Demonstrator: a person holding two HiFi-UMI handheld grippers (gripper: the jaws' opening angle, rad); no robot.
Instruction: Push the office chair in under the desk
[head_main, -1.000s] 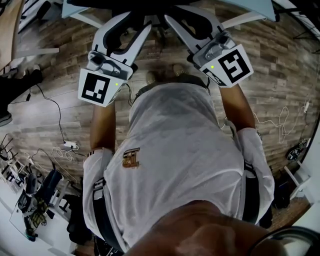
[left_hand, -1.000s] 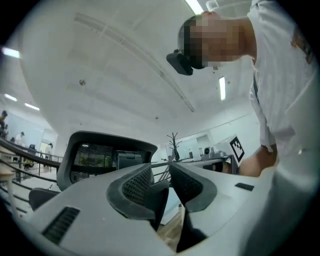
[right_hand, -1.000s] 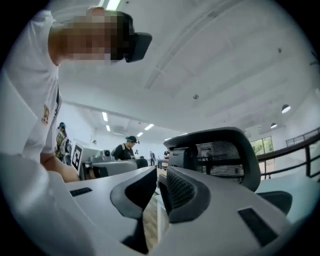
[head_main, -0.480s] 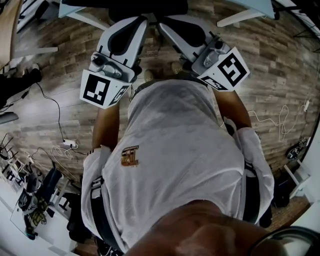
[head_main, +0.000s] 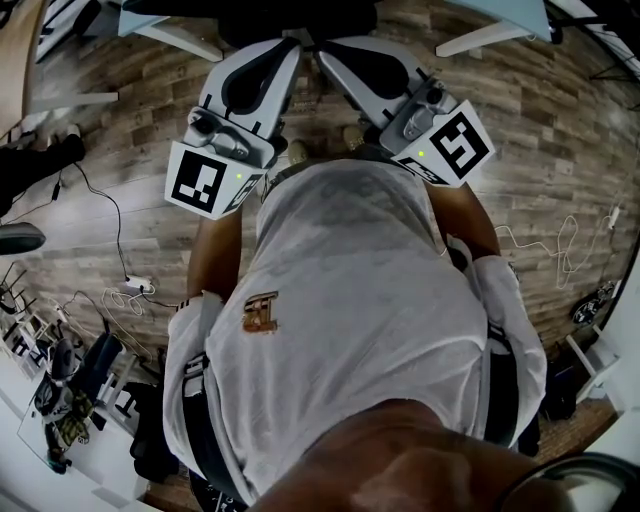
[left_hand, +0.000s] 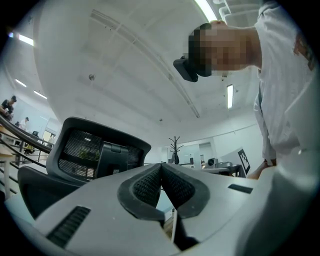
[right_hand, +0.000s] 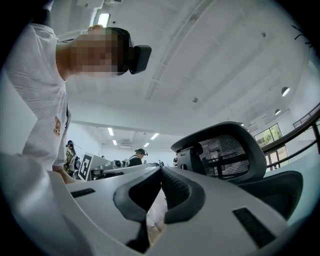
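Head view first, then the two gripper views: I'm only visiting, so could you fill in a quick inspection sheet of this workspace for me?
Surface: wood-plank floor; pale desk at the top edge.
Job's things: dark office chair with a mesh headrest, ahead of both grippers; whether they touch it cannot be told.
Clutter: heap of gear at lower left.
Grippers: left gripper and right gripper, tongs shut, nothing between them.
Cables: black cable on the left and white cable on the right, both loose on the floor.
Surroundings: coat stand; another person in the background.
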